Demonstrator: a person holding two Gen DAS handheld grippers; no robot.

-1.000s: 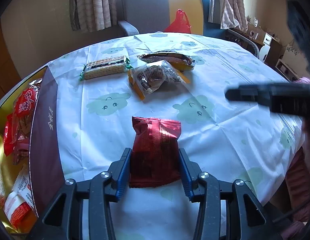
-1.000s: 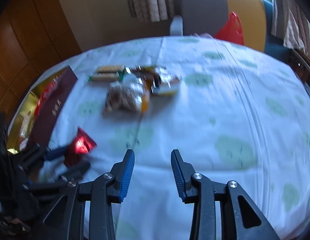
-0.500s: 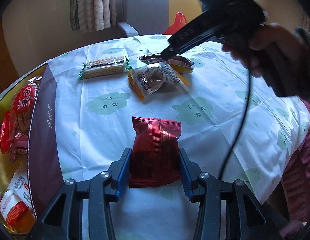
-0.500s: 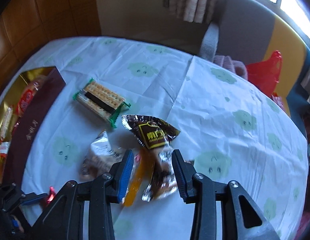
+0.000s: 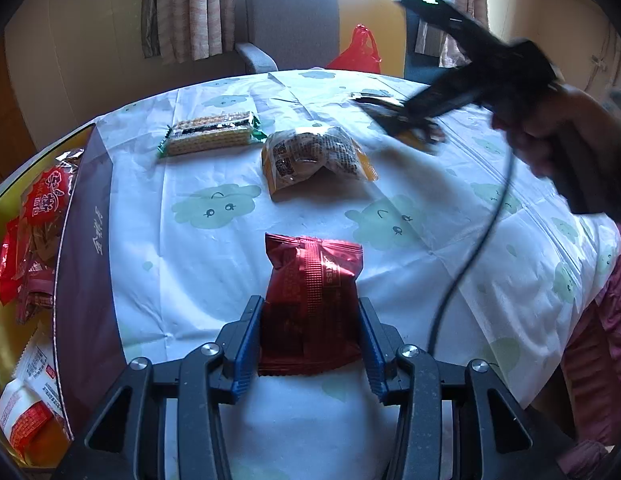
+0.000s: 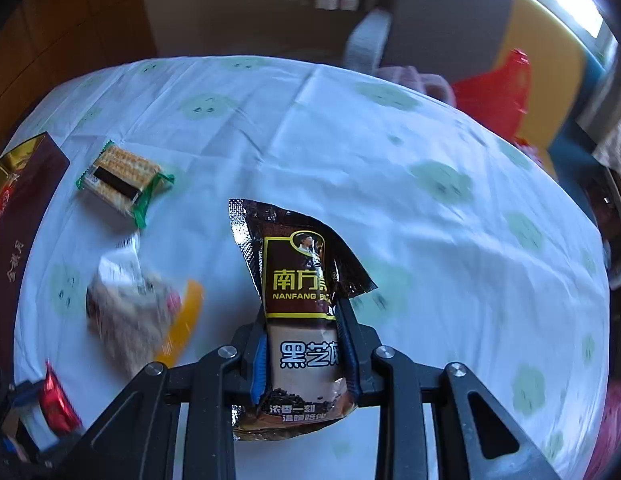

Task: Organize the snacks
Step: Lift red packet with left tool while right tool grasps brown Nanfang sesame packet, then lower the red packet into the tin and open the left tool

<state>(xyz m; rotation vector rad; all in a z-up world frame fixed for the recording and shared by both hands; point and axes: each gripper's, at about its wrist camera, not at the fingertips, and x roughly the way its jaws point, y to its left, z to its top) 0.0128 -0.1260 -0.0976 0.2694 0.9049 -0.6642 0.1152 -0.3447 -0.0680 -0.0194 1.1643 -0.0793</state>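
A red snack packet (image 5: 312, 300) is clamped between the blue pads of the left gripper (image 5: 310, 340), low over the white tablecloth (image 5: 198, 264) with its green cloud faces. A brown sesame packet (image 6: 304, 308) is pinched between the fingers of the right gripper (image 6: 304, 354) and is held above the cloth. Two snacks are left lying on the cloth, well apart from the red packet: a cracker pack (image 5: 209, 138) with green ends and, just beside it, a clear bag of brown pieces (image 5: 315, 155). At the left edge a dark box (image 5: 84, 280) is seen, with several packets (image 5: 42, 216) lying inside it.
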